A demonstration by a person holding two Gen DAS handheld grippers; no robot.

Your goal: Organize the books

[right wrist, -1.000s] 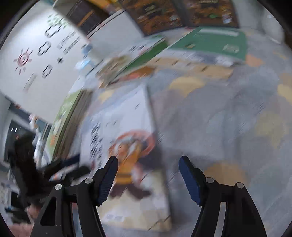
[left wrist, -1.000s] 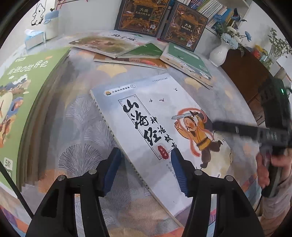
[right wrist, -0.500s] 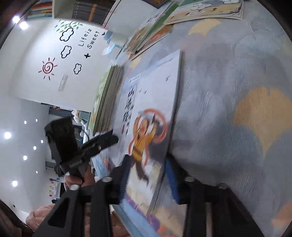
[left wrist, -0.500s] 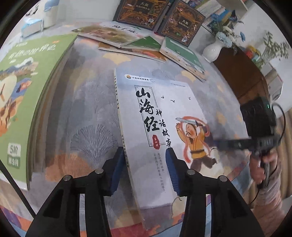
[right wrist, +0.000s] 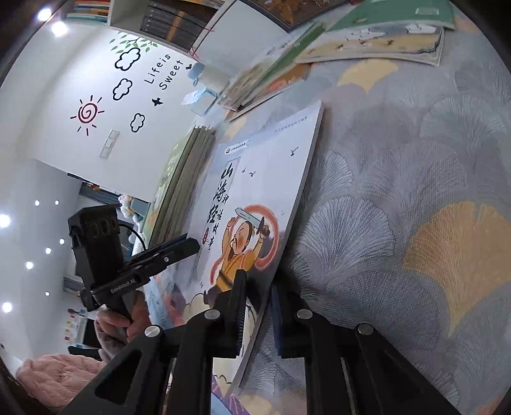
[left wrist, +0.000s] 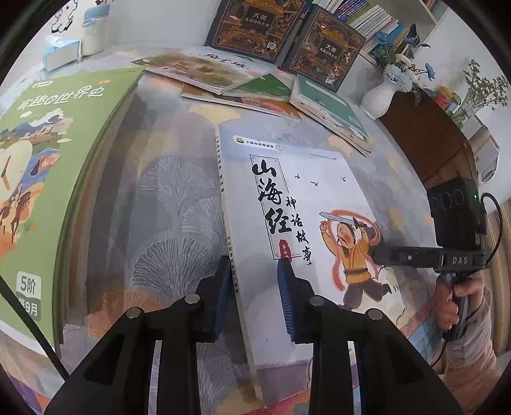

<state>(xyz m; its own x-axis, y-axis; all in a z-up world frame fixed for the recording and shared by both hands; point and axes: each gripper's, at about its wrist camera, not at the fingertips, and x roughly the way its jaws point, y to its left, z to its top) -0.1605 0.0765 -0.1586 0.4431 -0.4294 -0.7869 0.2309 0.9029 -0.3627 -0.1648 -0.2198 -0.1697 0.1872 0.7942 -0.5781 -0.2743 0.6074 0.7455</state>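
From my left wrist view, the white storybook (left wrist: 306, 204) runs under my jaws and its near corner is hidden behind them. Left of the jaws, the green book stack (left wrist: 48, 159) is cut off by the frame. Far ahead, the shelf spines (left wrist: 367, 19) are too small to read.

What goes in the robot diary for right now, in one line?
left gripper: shut on white storybook spine edge | right gripper: shut on opposite edge | book lifting: not yet
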